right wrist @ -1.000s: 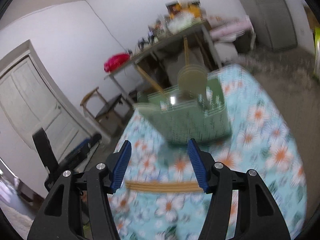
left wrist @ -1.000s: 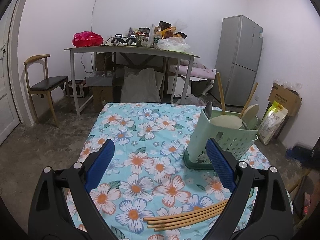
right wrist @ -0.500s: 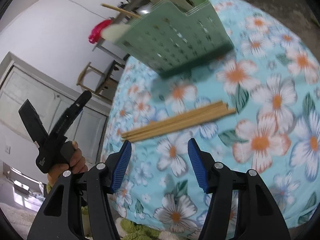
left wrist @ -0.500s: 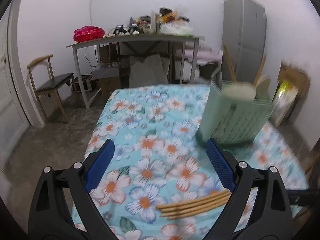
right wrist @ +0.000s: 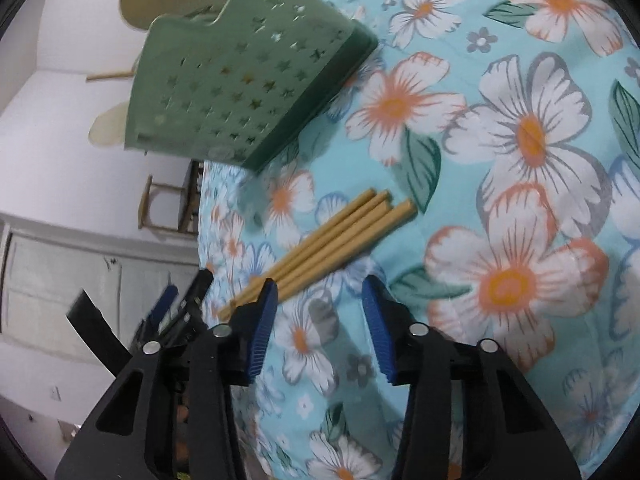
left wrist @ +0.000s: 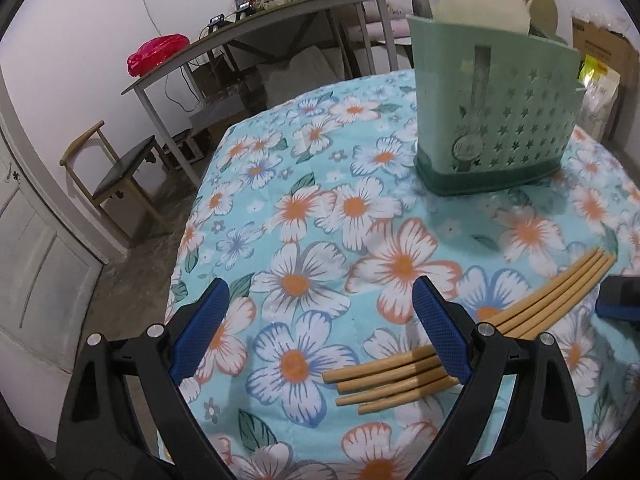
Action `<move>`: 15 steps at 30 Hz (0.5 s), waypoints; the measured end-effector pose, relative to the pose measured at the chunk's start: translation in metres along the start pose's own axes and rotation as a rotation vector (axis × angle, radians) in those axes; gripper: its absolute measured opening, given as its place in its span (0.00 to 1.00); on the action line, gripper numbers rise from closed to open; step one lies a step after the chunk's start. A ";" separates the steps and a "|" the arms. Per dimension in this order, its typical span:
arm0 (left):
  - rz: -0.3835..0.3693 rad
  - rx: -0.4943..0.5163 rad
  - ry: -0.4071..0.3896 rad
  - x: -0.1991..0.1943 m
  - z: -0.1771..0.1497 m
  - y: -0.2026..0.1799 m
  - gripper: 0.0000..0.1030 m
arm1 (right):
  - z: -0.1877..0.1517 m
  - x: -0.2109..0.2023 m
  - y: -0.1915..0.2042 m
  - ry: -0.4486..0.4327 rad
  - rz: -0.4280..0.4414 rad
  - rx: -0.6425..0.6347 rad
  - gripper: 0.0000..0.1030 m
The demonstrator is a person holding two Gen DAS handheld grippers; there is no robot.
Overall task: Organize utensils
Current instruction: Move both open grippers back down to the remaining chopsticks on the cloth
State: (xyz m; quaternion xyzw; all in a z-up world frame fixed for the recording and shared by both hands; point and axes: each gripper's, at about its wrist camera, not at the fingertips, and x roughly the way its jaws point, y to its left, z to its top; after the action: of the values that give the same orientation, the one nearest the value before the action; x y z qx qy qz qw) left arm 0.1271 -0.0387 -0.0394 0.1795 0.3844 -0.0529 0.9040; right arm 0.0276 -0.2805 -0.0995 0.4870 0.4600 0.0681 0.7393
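Four wooden chopsticks (left wrist: 472, 336) lie bundled on the floral tablecloth (left wrist: 304, 216), at five o'clock from the green utensil holder (left wrist: 492, 120). The left gripper (left wrist: 320, 320) is spread, empty. The right gripper (right wrist: 320, 320) is closing over bare cloth, chopsticks beside its left pad.

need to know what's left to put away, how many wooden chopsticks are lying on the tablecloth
4 light wooden chopsticks, lying side by side in one bundle on the floral tablecloth, in front of the green plastic utensil holder. The left tool's finger covers their middle part.
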 end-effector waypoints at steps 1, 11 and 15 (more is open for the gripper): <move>0.004 0.000 0.003 0.001 0.001 0.000 0.86 | 0.001 0.001 -0.001 -0.005 0.003 0.014 0.38; 0.041 0.020 0.000 0.003 0.004 -0.005 0.86 | 0.008 -0.004 -0.021 -0.017 0.030 0.134 0.18; 0.050 0.031 -0.006 0.002 0.005 -0.007 0.86 | 0.008 -0.008 -0.025 -0.020 0.028 0.141 0.13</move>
State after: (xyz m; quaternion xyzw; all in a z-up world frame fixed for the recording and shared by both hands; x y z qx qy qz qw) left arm 0.1306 -0.0466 -0.0394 0.2031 0.3761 -0.0369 0.9033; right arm 0.0209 -0.3031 -0.1132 0.5450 0.4496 0.0409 0.7065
